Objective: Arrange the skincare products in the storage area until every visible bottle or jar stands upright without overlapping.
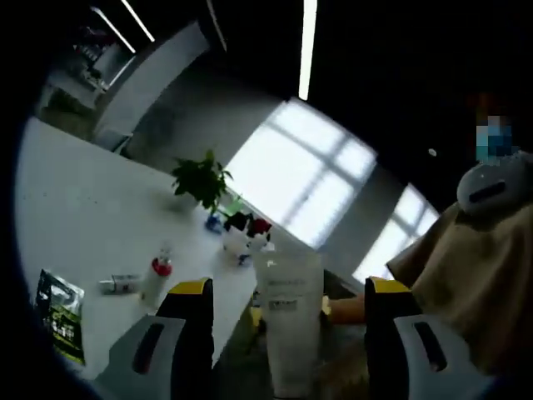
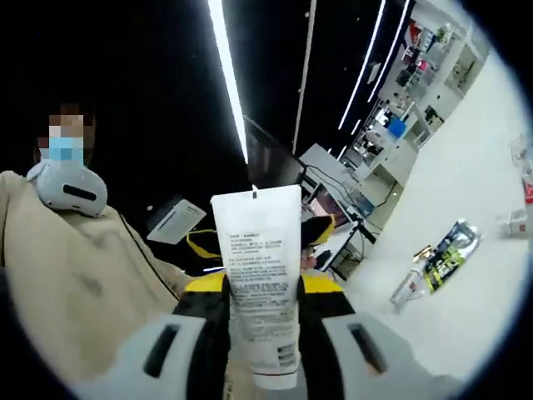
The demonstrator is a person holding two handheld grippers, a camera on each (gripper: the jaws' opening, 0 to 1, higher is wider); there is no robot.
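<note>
In the left gripper view, going left to right, a dark green packet (image 1: pixel 60 315) lies flat near the near edge of the white desk (image 1: pixel 83 200). Just past it a small pale tube (image 1: pixel 122 284) lies on its side, and a clear bottle with a red cap (image 1: pixel 157 275) stands close beside that tube. Farther along the desk, toward its far edge, a green potted plant (image 1: pixel 202 180) stands upright, with a small white and red figure (image 1: pixel 246 234) near it, closer to the desk's edge.

The left gripper (image 1: pixel 287 304) has its yellow-tipped jaws set wide apart. A white tube (image 1: pixel 289 321) hangs between them, off the desk, its flat crimped end pointing away from the camera; whether either jaw touches it cannot be told. To the right, a person in a tan garment (image 1: pixel 466 275) fills that side.

In the right gripper view the same person in tan sits at the left. The right gripper (image 2: pixel 265 321) is closed narrowly on the white tube (image 2: pixel 260 275), its jaws pressing both sides of the lower body, and the tube stands upright with its crimped end on top and printed text facing the camera. To the right, a clear bottle (image 2: pixel 408 287) lies on the desk (image 2: pixel 466 208) just beside the green packet (image 2: pixel 450 250). Other small items at the far right edge are too blurred to name.
</note>
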